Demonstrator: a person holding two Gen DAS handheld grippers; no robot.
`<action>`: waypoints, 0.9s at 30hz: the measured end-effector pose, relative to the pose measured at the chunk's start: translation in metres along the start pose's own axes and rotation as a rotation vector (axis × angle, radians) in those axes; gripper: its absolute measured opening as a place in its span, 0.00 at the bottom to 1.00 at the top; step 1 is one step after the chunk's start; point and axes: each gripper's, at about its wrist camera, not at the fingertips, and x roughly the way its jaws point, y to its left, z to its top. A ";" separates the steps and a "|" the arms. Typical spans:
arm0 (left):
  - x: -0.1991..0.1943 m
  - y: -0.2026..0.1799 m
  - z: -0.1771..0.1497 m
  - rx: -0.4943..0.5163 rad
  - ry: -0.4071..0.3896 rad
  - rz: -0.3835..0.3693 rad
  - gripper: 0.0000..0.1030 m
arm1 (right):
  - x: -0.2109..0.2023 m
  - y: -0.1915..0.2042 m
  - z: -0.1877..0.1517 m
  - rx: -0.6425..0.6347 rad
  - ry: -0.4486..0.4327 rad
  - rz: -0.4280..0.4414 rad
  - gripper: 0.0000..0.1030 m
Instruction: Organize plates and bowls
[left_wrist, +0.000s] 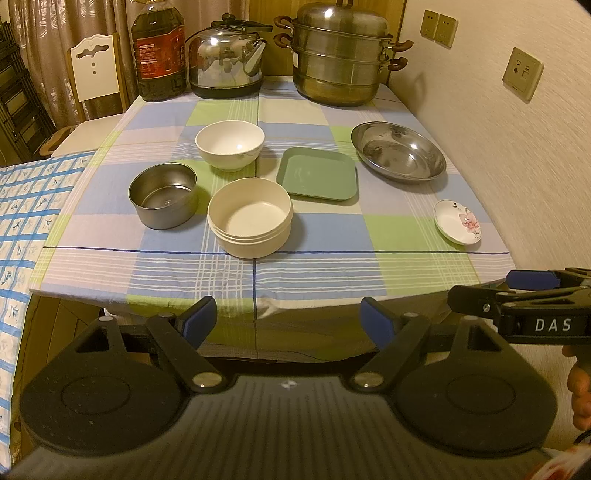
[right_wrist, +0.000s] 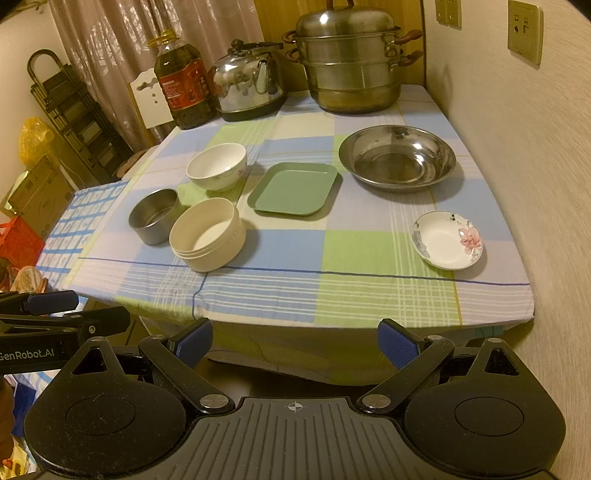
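Note:
On the checked tablecloth stand a white china bowl (left_wrist: 229, 145) (right_wrist: 216, 167), a small steel bowl (left_wrist: 163, 195) (right_wrist: 155, 215), a cream round bowl (left_wrist: 250, 216) (right_wrist: 207, 233), a green square plate (left_wrist: 317, 173) (right_wrist: 294, 189), a wide steel dish (left_wrist: 398, 151) (right_wrist: 397, 158) and a small flowered saucer (left_wrist: 457, 221) (right_wrist: 447, 240). My left gripper (left_wrist: 288, 321) is open and empty in front of the table's near edge. My right gripper (right_wrist: 295, 341) is open and empty there too, to the right of the left one.
A steel steamer pot (left_wrist: 341, 51), a kettle (left_wrist: 229, 55) and an oil bottle (left_wrist: 159, 51) stand along the table's far edge. A wall (left_wrist: 535, 155) runs along the right side. A chair (left_wrist: 94, 66) and a blue checked cloth (left_wrist: 22, 206) are at left.

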 end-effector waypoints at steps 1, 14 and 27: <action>0.000 0.000 0.000 -0.001 0.000 -0.001 0.81 | 0.000 0.000 0.000 0.000 0.000 0.000 0.93; 0.000 0.000 0.000 0.000 0.001 -0.001 0.81 | 0.000 -0.001 0.001 0.000 -0.001 0.000 0.93; 0.000 0.000 0.000 0.000 0.000 0.000 0.81 | -0.001 -0.004 0.002 0.000 -0.001 0.000 0.93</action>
